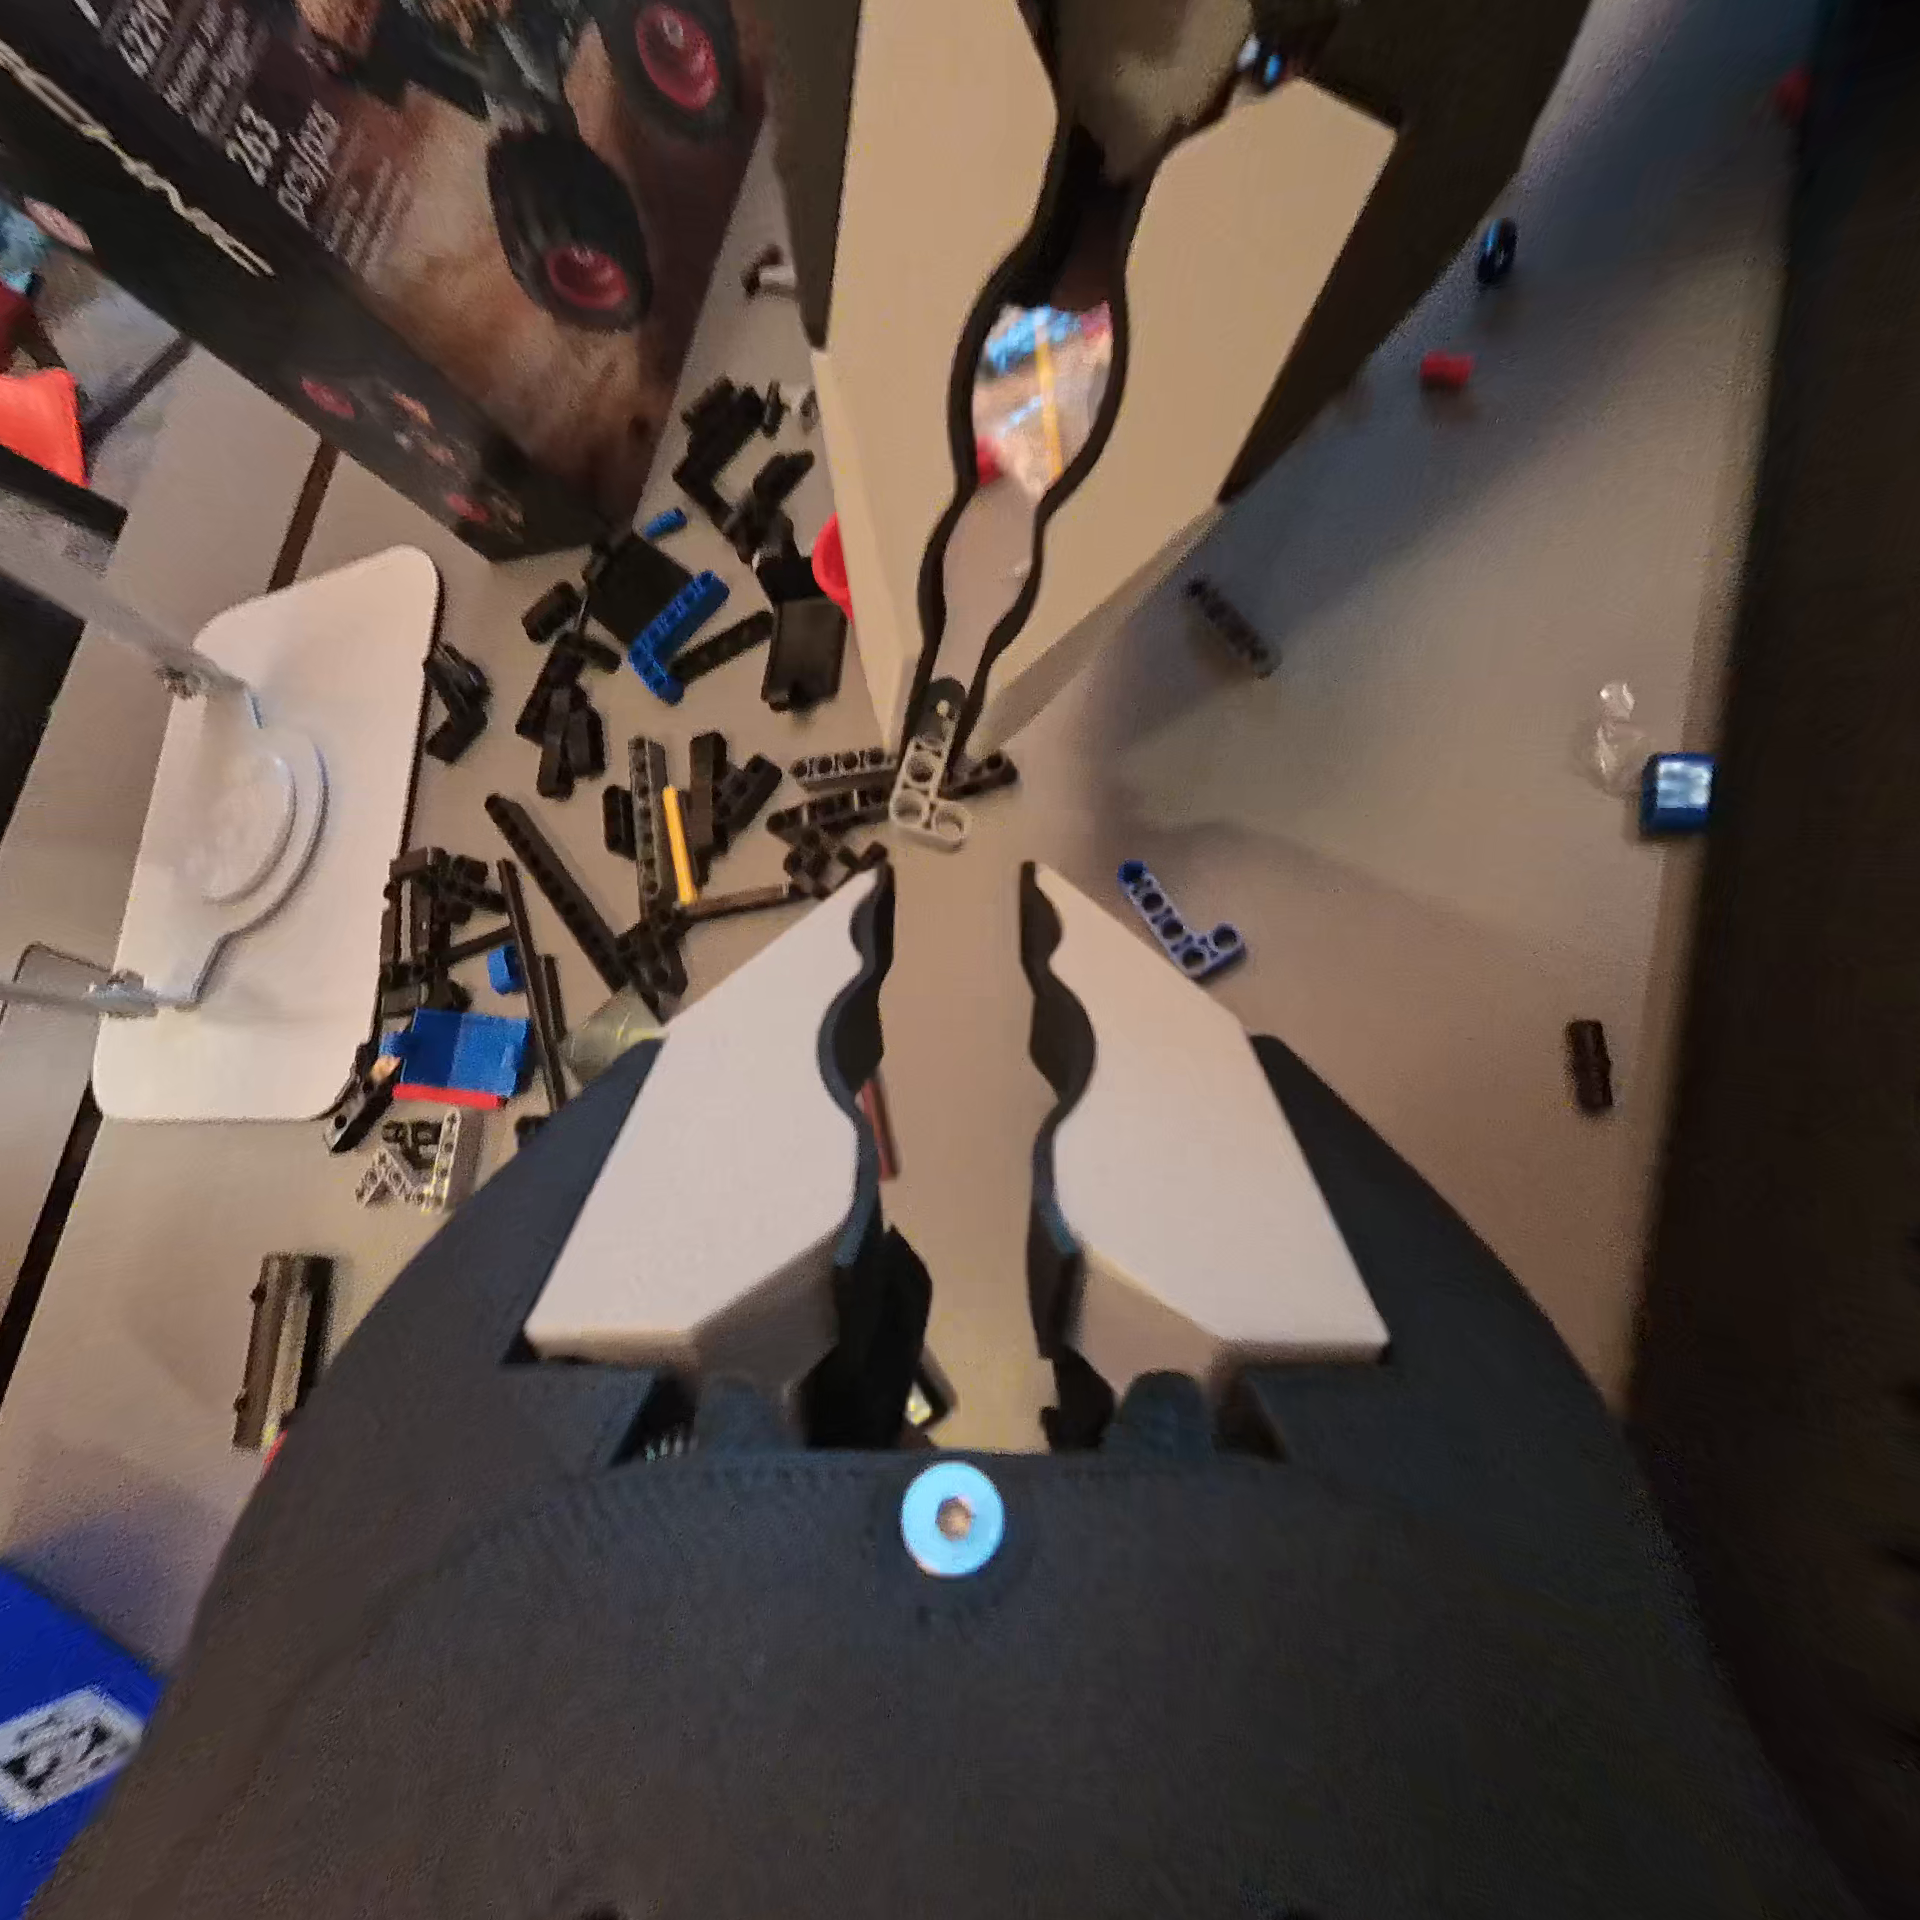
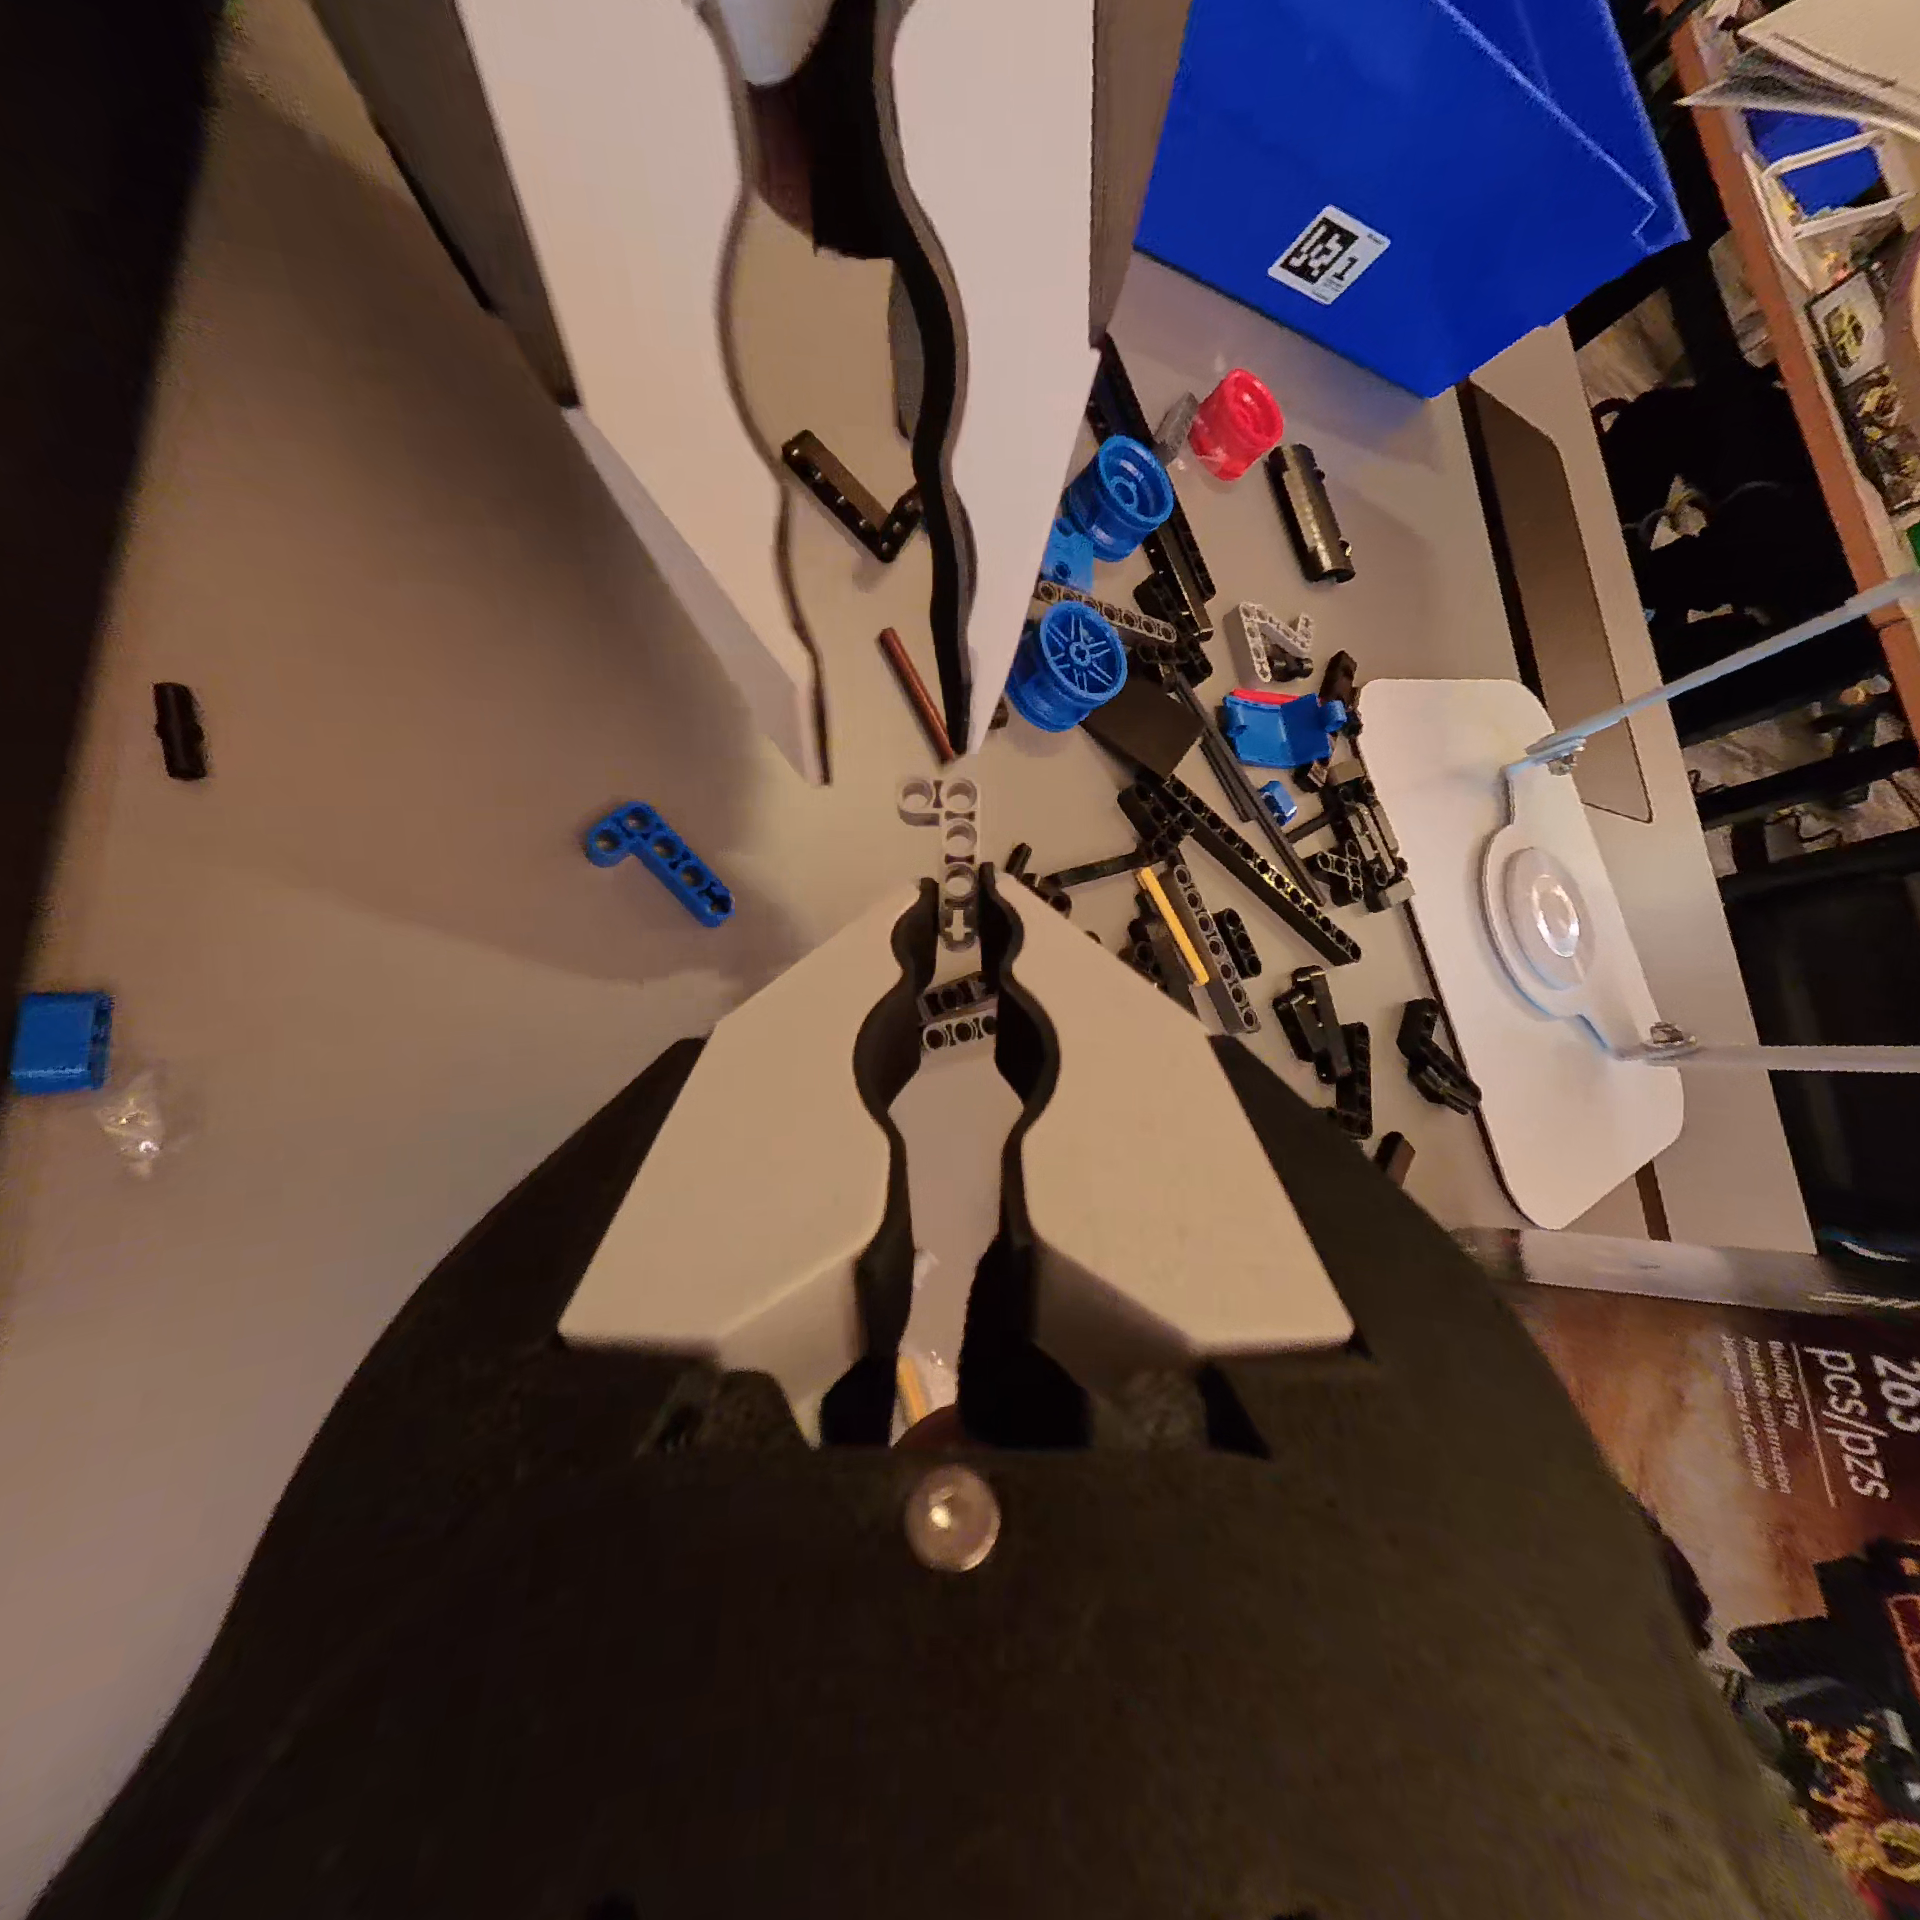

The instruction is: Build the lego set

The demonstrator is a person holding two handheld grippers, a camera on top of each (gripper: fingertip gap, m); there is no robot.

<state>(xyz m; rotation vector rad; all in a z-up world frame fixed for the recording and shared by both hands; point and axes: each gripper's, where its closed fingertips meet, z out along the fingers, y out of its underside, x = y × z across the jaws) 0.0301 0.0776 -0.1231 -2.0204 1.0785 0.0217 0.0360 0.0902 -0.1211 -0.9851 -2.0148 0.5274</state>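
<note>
Lego pieces (image 1: 644, 790) lie scattered on our worktop (image 1: 1351, 831). In the left wrist view, our left gripper (image 1: 956, 883) hovers with fingers apart, empty. In the right wrist view, our right gripper (image 2: 958, 888) has its fingers clamped on a grey beam (image 2: 951, 842) over the worktop.

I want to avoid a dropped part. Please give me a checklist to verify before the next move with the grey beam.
1. Right gripper grips the grey beam: ok, clamped at the tips of its fingers.
2. Left gripper open and empty: ok.
3. Beam's free end exposed: ok, it juts beyond the fingers.
4. Left gripper faces the beam: ok, roughly in line.
5. Beam clear of the black beams: cannot tell.
6. Blue L-shaped beam out of the way: ok, off to the side.
</note>
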